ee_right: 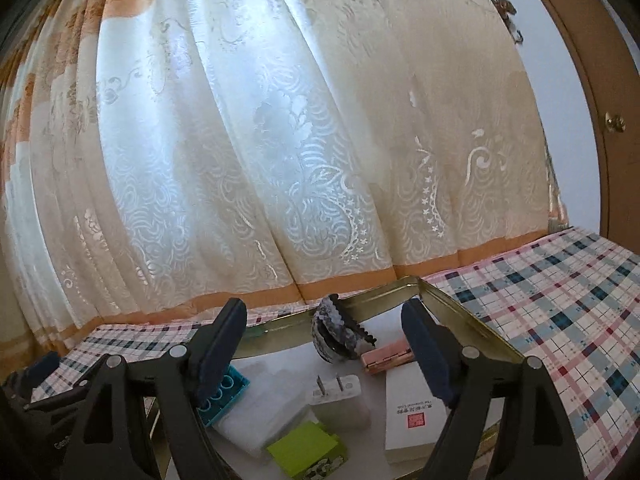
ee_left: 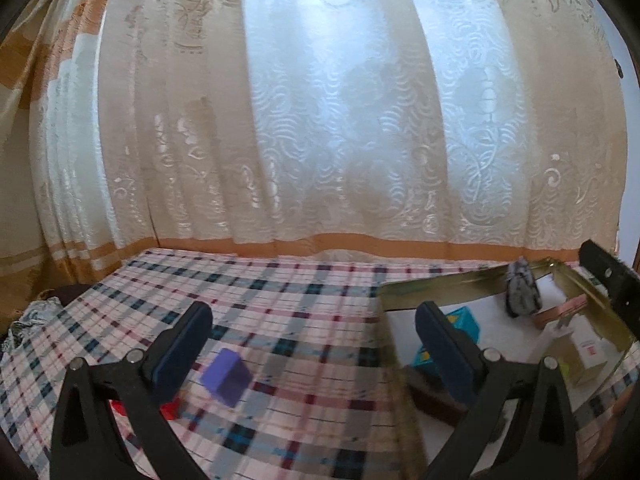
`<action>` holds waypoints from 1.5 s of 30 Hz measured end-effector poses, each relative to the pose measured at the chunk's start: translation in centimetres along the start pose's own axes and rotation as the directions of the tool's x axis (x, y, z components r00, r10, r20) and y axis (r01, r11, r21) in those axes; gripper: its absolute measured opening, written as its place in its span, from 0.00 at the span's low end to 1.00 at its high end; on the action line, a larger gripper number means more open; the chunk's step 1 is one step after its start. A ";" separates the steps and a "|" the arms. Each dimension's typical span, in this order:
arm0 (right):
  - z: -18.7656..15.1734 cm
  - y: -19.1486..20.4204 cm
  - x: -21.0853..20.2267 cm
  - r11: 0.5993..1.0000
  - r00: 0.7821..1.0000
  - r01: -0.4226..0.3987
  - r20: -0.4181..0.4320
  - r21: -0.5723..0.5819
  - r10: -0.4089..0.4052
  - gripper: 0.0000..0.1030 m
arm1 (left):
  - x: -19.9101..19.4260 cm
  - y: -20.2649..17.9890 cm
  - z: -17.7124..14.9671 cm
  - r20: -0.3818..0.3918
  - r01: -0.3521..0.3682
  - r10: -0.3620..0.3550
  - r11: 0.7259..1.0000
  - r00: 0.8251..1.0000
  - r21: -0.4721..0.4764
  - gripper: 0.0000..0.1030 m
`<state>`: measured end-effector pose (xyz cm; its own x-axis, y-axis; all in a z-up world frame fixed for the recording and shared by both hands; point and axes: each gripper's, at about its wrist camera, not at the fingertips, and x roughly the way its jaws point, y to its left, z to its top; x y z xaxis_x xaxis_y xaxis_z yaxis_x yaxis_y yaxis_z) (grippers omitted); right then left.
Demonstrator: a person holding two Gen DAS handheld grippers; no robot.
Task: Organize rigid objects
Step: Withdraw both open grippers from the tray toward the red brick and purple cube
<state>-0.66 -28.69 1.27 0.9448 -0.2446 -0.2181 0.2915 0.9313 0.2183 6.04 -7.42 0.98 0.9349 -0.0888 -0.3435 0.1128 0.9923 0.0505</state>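
— Two grippers are showing, both spread wide and gripping nothing. Left gripper is hanging over the checked cloth on the worktop; a purple block is lying on the cloth between its fingers, nearer the left one. Something red is peeking out beside that finger.

— And the right gripper?

— Hovering over the gold-rimmed tray, fingers apart. Inside the tray: a teal brick is sitting at the left, a white plug is lying mid-tray with prongs up, a lime-green box is resting in front, a white booklet at the right.

— Anything at the back?

— A speckled hair claw is standing near the rear rim, a pink case just beside it. Patterned curtain is hanging behind.
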 end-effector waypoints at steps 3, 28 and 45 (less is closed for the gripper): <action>-0.1 0.5 0.0 1.000 1.000 0.011 -0.006 -0.009 -0.011 0.79 | -0.2 0.8 -0.4 0.007 -0.026 0.026 1.000 1.000 0.016 1.00; -2.7 8.6 -0.9 0.993 0.997 -0.047 -0.059 -0.109 0.041 0.79 | 0.1 9.6 -2.0 -0.053 -0.106 0.104 0.993 0.993 -0.045 1.00; -4.7 16.0 -0.2 0.971 0.981 -0.172 -0.123 -0.168 0.153 0.79 | 0.9 18.3 -2.9 -0.116 -0.255 0.238 0.953 0.964 -0.163 1.00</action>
<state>3.13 -12.51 0.31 0.9525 -0.0641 -0.2977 0.0949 0.9914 0.0901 8.03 10.91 -1.10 0.8896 0.1605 -0.4277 -0.1854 0.9825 -0.0169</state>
